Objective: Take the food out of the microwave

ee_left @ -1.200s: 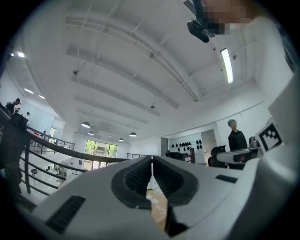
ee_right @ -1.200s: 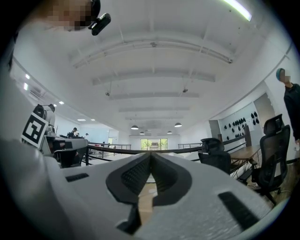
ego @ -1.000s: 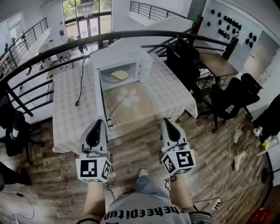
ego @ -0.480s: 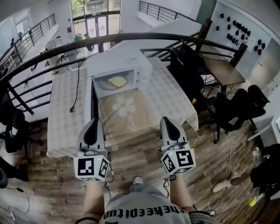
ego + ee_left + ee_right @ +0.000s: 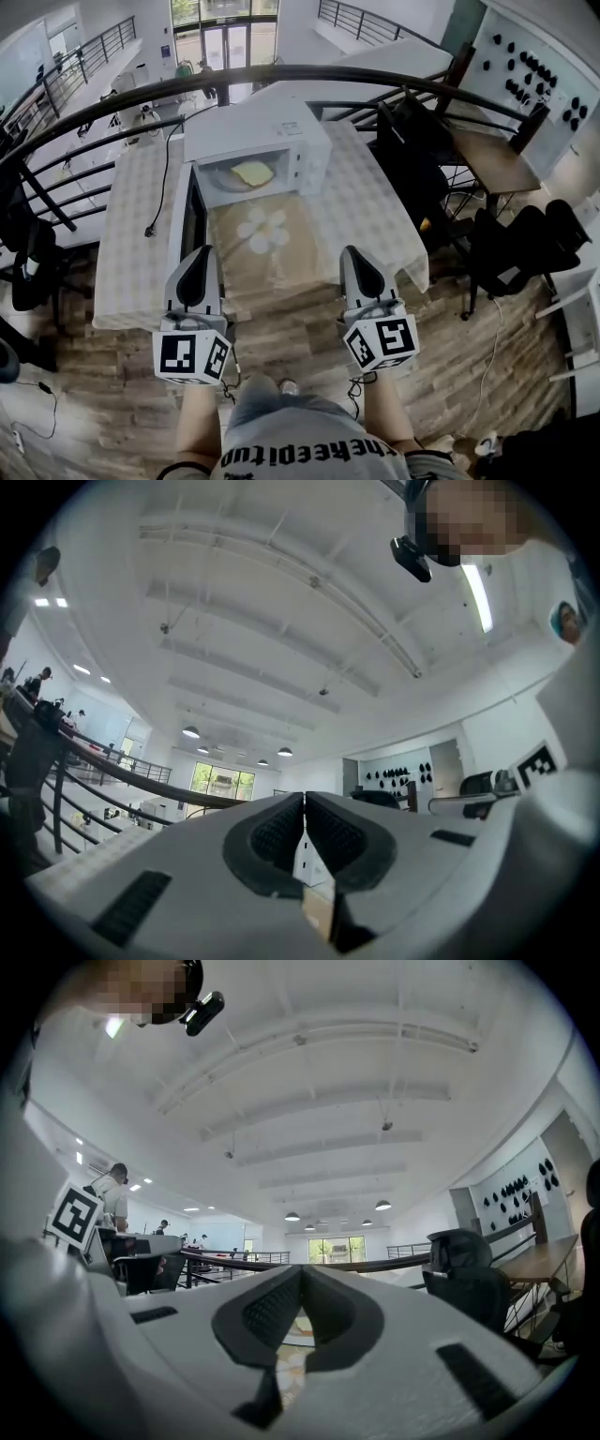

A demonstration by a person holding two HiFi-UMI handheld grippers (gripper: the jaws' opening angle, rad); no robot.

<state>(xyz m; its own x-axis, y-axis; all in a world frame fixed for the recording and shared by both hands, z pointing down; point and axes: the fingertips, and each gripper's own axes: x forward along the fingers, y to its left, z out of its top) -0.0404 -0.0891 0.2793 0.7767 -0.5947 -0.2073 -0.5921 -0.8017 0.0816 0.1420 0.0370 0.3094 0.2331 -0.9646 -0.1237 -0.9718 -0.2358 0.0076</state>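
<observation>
A white microwave (image 5: 258, 141) stands at the far side of a cloth-covered table (image 5: 131, 253), its door (image 5: 190, 220) swung open to the left. Inside lies a plate with yellow food (image 5: 251, 172). My left gripper (image 5: 203, 255) and right gripper (image 5: 344, 255) hover side by side over the table's near edge, well short of the microwave. Both are shut with nothing between the jaws. In the left gripper view the left gripper (image 5: 304, 802) has its pads together, and the microwave shows behind them. In the right gripper view the right gripper (image 5: 302, 1274) is likewise closed.
A black curved railing (image 5: 281, 75) runs behind the table. A power cord (image 5: 161, 178) trails over the cloth at the left. Black office chairs (image 5: 511, 248) and a wooden desk (image 5: 487, 155) stand to the right. A flower-patterned mat (image 5: 262, 230) lies before the microwave.
Both grippers and the person have moved forward toward the table. The table edge and microwave now sit closer in the head view. Both jaws stayed shut.
</observation>
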